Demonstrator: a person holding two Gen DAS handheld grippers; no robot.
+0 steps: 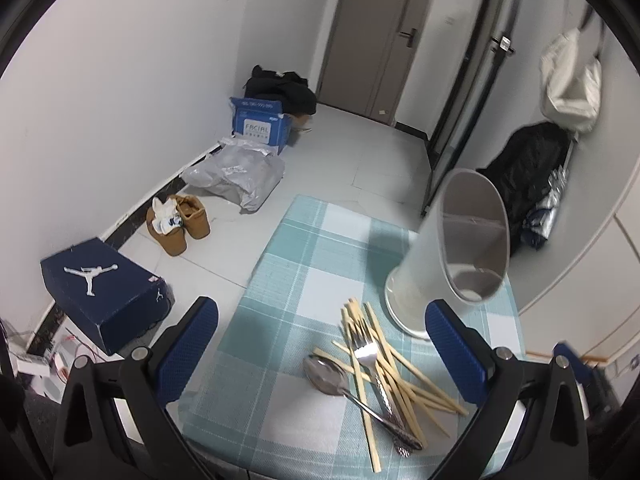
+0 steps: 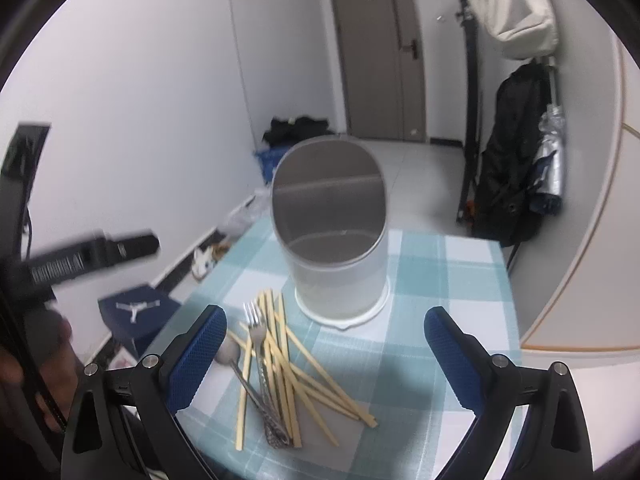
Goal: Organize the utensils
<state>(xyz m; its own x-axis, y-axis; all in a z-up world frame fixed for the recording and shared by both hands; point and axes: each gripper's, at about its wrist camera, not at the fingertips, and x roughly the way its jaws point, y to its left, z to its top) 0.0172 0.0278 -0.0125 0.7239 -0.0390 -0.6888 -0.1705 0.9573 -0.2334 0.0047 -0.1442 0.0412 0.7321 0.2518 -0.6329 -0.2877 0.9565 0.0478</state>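
Hovering with both the left tool (image 1: pixel 322 354) and right tool (image 2: pixel 325 354) spread wide, empty, above jumbled chopsticks (image 2: pixel 280 364), fork (image 1: pixel 366 350) and spoon (image 1: pixel 326 376) beside the upright holder (image 2: pixel 334 232), ready for sorting.

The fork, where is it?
In both wrist views, the fork lies on top of the chopsticks pile, beside the spoon, in front of the utensil holder.

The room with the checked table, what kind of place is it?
Probably someone's home, near the entry. There's a door, shoes and boxes on the floor, a bag hanging on the wall, and chopsticks beside a utensil holder.
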